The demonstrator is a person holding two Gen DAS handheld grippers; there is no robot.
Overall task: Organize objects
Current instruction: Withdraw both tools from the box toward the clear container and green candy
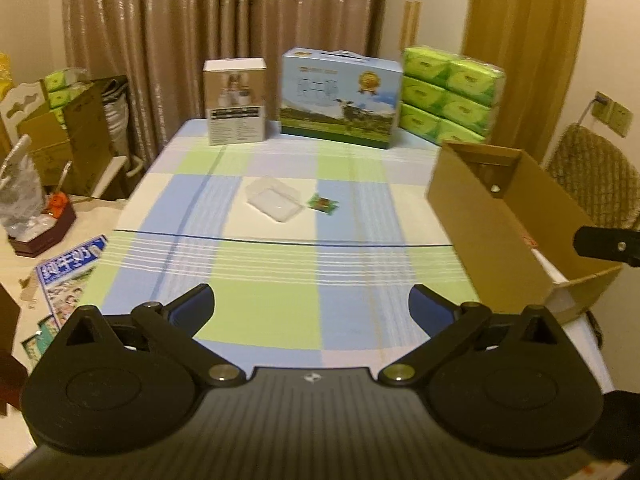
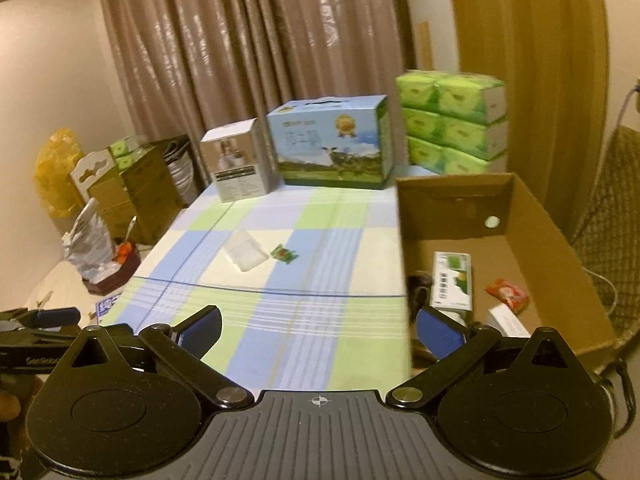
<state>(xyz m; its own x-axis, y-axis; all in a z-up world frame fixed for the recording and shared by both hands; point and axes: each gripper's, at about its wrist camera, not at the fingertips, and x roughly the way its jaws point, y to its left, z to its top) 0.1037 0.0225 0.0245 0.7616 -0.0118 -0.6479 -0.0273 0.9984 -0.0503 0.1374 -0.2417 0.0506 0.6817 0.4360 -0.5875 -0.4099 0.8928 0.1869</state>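
Open checked cloth across the near bench (image 1: pixel 280 280); clear plastic tray (image 1: pixel 275 199) and green sachet (image 1: pixel 323 203) mid-bench. Cardboard box (image 1: pixel 492 232) walling the right edge; milk carton (image 1: pixel 340 98), white box (image 1: pixel 235 101), tissue packs (image 1: pixel 450 96) lining the back.

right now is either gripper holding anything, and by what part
Nothing is held. The left gripper and right gripper both have their fingers spread wide with only tablecloth showing between them.
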